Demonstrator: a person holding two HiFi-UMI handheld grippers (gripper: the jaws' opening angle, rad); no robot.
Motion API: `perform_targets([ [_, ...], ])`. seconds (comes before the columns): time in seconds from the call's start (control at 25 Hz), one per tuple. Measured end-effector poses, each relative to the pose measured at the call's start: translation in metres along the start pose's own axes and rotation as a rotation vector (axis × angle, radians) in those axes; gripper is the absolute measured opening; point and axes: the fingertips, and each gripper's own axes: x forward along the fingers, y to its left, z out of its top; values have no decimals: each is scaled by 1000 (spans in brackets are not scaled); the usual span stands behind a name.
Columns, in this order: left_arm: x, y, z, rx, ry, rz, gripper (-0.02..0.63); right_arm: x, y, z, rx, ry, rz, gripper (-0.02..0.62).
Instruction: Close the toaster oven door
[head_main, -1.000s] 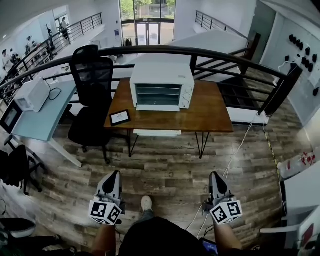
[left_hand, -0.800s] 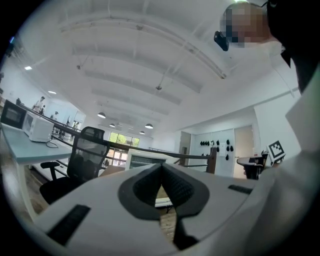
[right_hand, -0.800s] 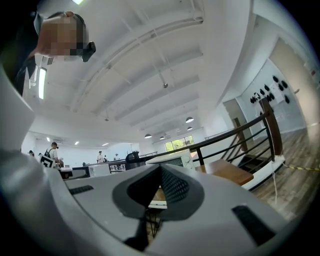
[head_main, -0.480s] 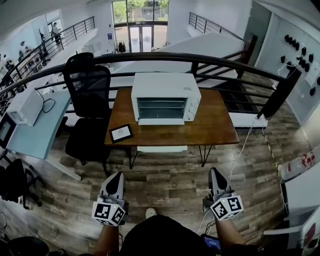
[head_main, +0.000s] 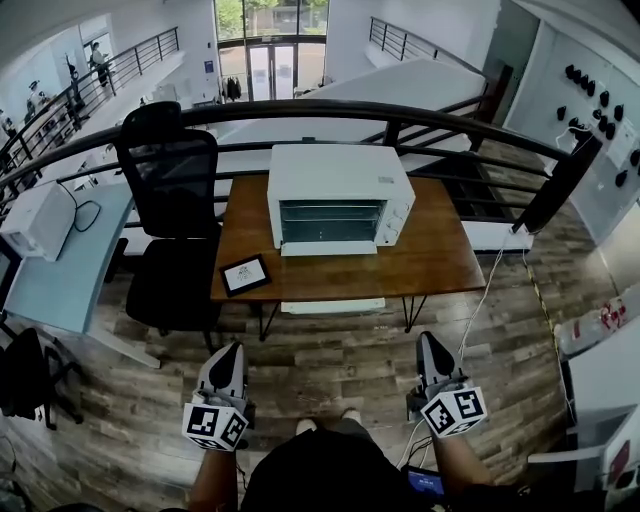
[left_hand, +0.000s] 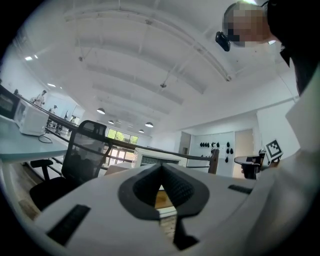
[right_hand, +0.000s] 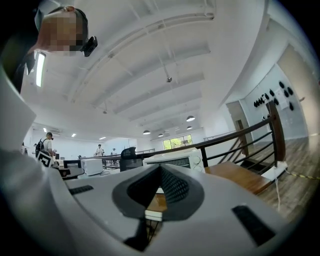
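Your left gripper (left_hand: 161, 172) points level, its jaws pressed together with nothing between them. Far beyond their tips stands the white toaster oven (left_hand: 159, 157) on a wooden table (left_hand: 163, 199), and a dark railing (left_hand: 191, 157) runs across beside it. Nearer and to the left sits a black mesh office chair (left_hand: 85, 155). Farther left, a pale desk (left_hand: 15, 145) carries a white appliance (left_hand: 30, 120). Round ceiling lamps (left_hand: 101, 111) glow in the far hall.
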Motion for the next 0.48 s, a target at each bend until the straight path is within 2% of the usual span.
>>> perform_targets([
  [0.48, 35, 24, -25, -12, 89, 10, 11, 44, -10, -45, 40, 117, -8, -2],
])
